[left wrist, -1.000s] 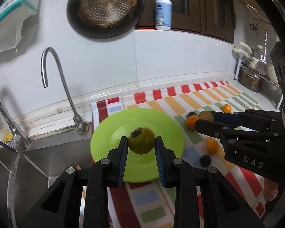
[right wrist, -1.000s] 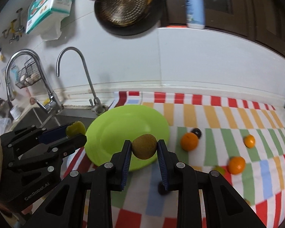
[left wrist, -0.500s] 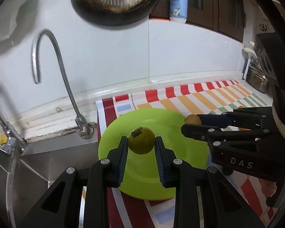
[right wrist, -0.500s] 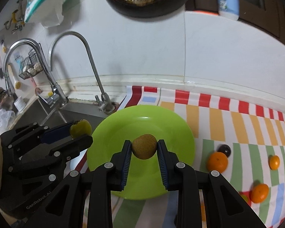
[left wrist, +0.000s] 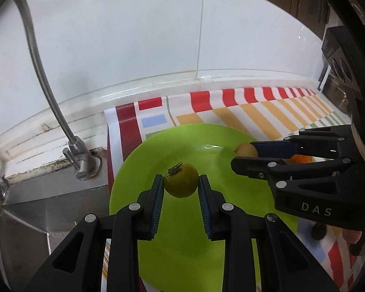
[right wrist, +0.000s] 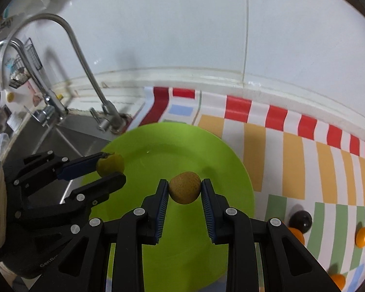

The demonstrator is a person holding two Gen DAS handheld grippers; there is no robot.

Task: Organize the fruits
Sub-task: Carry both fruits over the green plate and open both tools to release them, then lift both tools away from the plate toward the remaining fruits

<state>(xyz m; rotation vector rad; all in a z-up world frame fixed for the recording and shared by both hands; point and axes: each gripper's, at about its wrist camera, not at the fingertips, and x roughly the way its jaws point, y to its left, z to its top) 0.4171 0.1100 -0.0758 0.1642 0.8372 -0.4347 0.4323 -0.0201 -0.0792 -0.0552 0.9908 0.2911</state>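
A lime-green plate (left wrist: pixel 206 255) (right wrist: pixel 194 146) lies on the striped cloth beside the sink. My left gripper (left wrist: pixel 181 185) is shut on a yellow-green tomato (left wrist: pixel 181 180) with a dry stem, held over the plate's middle. In the right wrist view the same gripper (right wrist: pixel 109 170) enters from the left over the plate's left rim. My right gripper (right wrist: pixel 185 191) is shut on a brown speckled round fruit (right wrist: pixel 185 189) above the plate; in the left wrist view that gripper (left wrist: pixel 245 157) comes in from the right with the fruit (left wrist: pixel 245 149) over the plate's right side.
Small oranges (right wrist: pixel 362 237) (right wrist: pixel 338 278) and a dark plum (right wrist: pixel 301 220) lie on the striped cloth (right wrist: pixel 292 158) to the right. A curved tap (left wrist: pixel 80 160) (right wrist: pixel 107 119) and steel sink (left wrist: pixel 48 209) stand left of the plate. A white tiled wall rises behind.
Both grippers have moved forward and down toward the plate with their fruits still held. The plate now fills more of both views, and the loose fruits have slid toward the right edge.
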